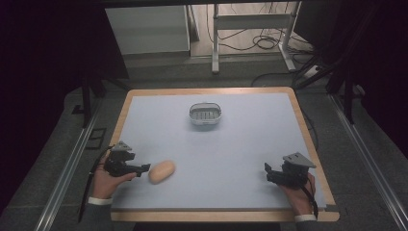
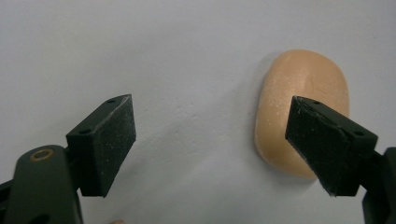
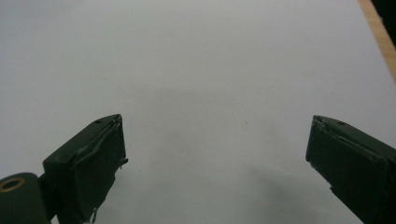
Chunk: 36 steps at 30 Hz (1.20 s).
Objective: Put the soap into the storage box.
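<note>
On the table (image 1: 308, 134) a pale grey mat (image 1: 240, 154) is covering almost the whole top, and a thin wooden edge is showing all round it. Near the left front of the mat a tan potato (image 1: 161, 172) is lying on its side. The left gripper (image 1: 142, 169) is sitting just beside it with its jaws wide apart, gripping nothing. In the left gripper view the potato (image 2: 303, 107) is lying behind the right-hand jaw, not between the two jaws. The right gripper (image 1: 268, 170) is resting at the right front of the mat, well apart from the potato, and its jaws are standing wide apart too, with bare mat (image 3: 210, 70) between them. A hand (image 1: 103, 180) is holding each gripper from the bottom edge. Toward the far side of the mat a small metal basket (image 1: 206, 114) is standing alone. Around the table the floor (image 1: 43, 163) is looking grey and dim. Behind the table a white cabinet (image 1: 149, 29) is standing, and next to it the legs of a desk frame (image 1: 252, 33) with cables (image 1: 262, 42) lying under it.
</note>
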Available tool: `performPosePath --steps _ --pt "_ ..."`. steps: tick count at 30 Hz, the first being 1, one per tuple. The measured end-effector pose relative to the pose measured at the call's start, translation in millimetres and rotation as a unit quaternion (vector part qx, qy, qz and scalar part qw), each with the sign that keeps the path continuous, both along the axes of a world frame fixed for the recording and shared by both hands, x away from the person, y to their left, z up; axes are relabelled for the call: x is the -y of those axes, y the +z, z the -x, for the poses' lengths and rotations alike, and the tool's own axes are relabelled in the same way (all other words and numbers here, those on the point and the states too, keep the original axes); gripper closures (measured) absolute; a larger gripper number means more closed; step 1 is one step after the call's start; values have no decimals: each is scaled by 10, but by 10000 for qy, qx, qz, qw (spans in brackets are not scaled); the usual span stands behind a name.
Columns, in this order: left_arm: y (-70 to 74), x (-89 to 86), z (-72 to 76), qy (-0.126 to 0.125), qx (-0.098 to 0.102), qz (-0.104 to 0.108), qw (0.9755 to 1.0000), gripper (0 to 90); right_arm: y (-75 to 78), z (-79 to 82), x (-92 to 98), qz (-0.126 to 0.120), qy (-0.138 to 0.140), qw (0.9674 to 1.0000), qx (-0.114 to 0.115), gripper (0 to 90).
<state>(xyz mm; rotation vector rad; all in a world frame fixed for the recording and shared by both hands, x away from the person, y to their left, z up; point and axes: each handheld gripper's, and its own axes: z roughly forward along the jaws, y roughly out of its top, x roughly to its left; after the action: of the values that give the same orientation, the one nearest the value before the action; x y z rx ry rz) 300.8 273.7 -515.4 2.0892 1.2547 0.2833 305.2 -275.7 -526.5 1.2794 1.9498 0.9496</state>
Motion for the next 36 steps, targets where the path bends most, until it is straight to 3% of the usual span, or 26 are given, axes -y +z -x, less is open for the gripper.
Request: performPosePath --steps 5,15,23,28,36 --pt "0 -15 -10 37 -30 -3 10000 163 -9 16 -19 131 38 9999 24 50" --pt "45 -8 7 71 -55 -56 9999 168 -6 21 12 0 -37 10000 52 51" --pt "180 71 25 -182 -98 -255 9995 165 -6 13 24 -80 -19 10000 -2 51" --pt "305 177 -1 -462 -161 -447 9978 169 -8 22 9 16 3 10000 49 53" --pt "392 295 -39 -633 -139 -552 9964 175 -12 27 -8 104 21 9999 75 53"
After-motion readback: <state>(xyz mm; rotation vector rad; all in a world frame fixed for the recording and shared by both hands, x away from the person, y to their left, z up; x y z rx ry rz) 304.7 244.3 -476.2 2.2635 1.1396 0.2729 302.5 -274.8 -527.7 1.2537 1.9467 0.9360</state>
